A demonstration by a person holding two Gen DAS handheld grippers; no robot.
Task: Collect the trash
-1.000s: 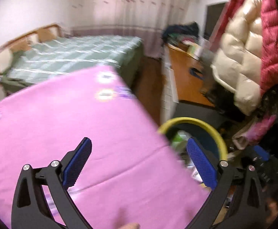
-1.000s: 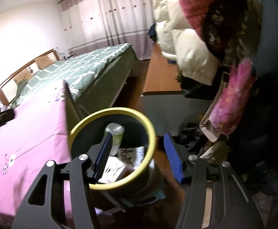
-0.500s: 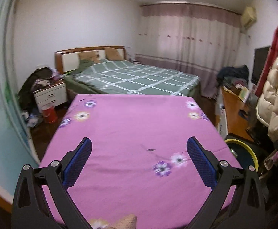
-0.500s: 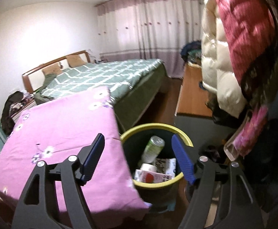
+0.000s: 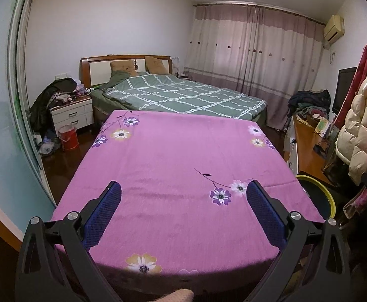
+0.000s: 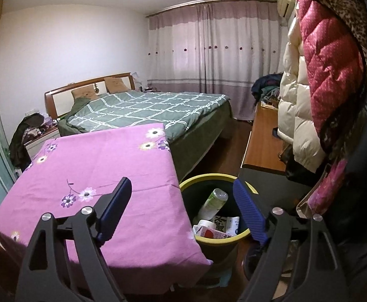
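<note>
Bedroom interior, seen from both wrist cameras, with a flowered pink cloth covering the surface (image 5: 183,166) in the foreground. Collected trash lies in the yellow-rimmed bin (image 6: 208,177), which stands on the floor just beside the right edge of the surface; in the left wrist view only an arc of its rim (image 5: 330,201) shows past the cloth's corner. Inside the bin a green-and-white can (image 6: 214,201) leans tilted with its top uppermost, above a red-and-white carton (image 6: 208,232) and printed wrappers (image 6: 230,222).

Right gripper (image 6: 180,210): jaws have just been opening and stand wide apart, nothing between the blue pads; its left finger is over the cloth, its right finger over the bin's mouth. Left gripper (image 5: 183,214): jaws spread wide above the cloth, empty.

Beyond the surface stands a bed with a green checked quilt (image 5: 183,95) and a wooden headboard (image 5: 125,61). A white nightstand (image 5: 72,114) piled with clothes sits left of the bed, a red bucket (image 5: 69,137) on the floor before it. Pink-banded curtains (image 6: 213,58) cover the far wall. At right, a wooden desk (image 6: 263,146) runs beneath hanging cream and red padded coats (image 6: 316,80).
</note>
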